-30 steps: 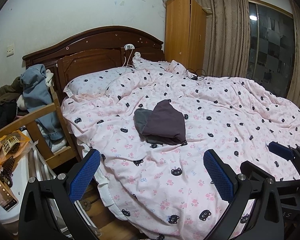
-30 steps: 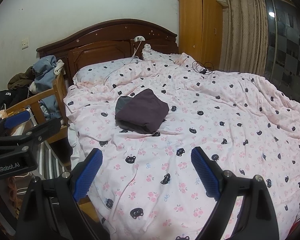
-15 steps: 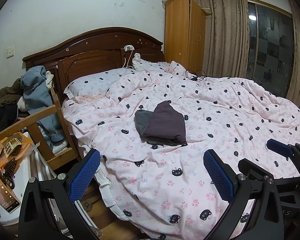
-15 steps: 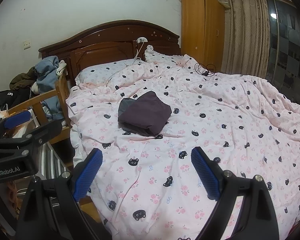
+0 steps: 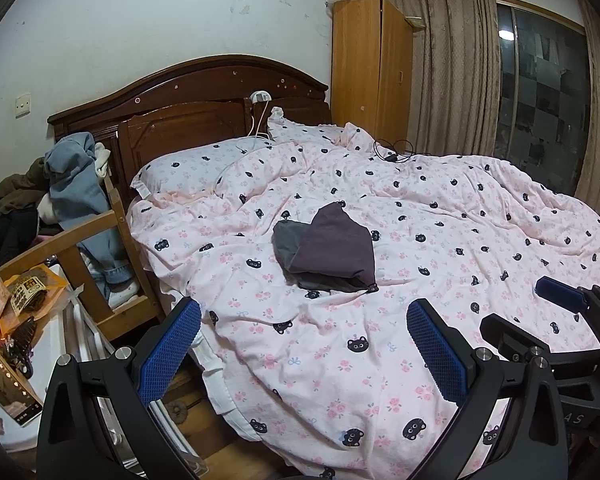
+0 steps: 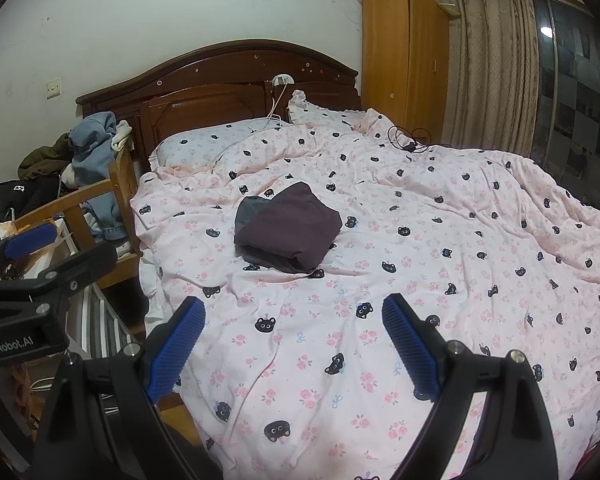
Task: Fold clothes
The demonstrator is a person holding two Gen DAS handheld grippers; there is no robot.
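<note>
The bed (image 5: pixel 480 216) fills both frames; a folded dark garment (image 5: pixel 328 254) lies at its centre. Left gripper (image 5: pixel 304 356) and right gripper (image 6: pixel 294 354) hover at the bottom, both wide open, empty. Probably fetch another garment and spread it flat before folding.

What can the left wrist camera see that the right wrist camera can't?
Only the left wrist view shows the orange snack packet low on the left. Only the right wrist view shows the left gripper's "GenRobot.AI" label. Both show the folded dark clothes on the pink cat-print quilt, the wooden headboard, and open, empty grippers.
</note>
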